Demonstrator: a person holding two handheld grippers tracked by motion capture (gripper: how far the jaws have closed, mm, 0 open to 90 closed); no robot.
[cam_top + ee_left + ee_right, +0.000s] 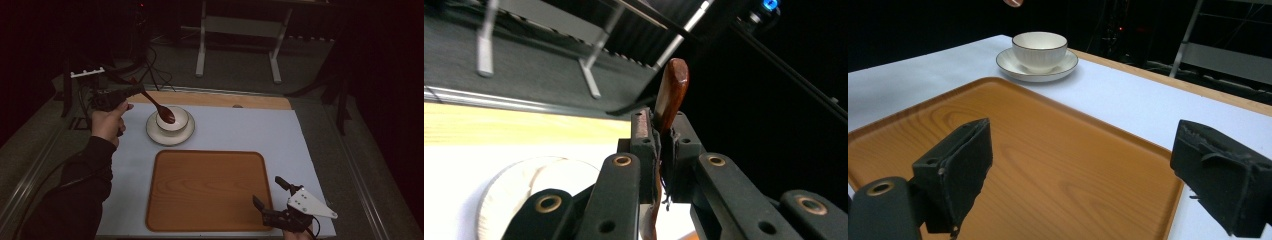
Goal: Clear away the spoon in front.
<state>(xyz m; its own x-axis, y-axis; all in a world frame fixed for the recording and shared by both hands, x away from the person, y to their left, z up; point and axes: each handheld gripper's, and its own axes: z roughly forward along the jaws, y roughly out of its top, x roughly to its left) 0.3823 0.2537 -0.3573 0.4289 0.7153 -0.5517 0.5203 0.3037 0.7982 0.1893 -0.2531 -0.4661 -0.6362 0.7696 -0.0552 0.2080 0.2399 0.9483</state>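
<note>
A dark brown wooden spoon hangs over the white cup, its bowl above the cup's mouth. My left gripper is shut on the spoon's handle, to the cup's left and raised off the table. In the left gripper view the handle sticks up between the closed jaws. The cup stands on a white saucer at the back of the pale mat. My right gripper rests open at the front right, over the corner of the wooden tray, nothing between its fingers.
The tray lies bare in the middle front of the table. A wooden strip runs along the table's far edge. Metal frame legs and cables stand on the floor beyond.
</note>
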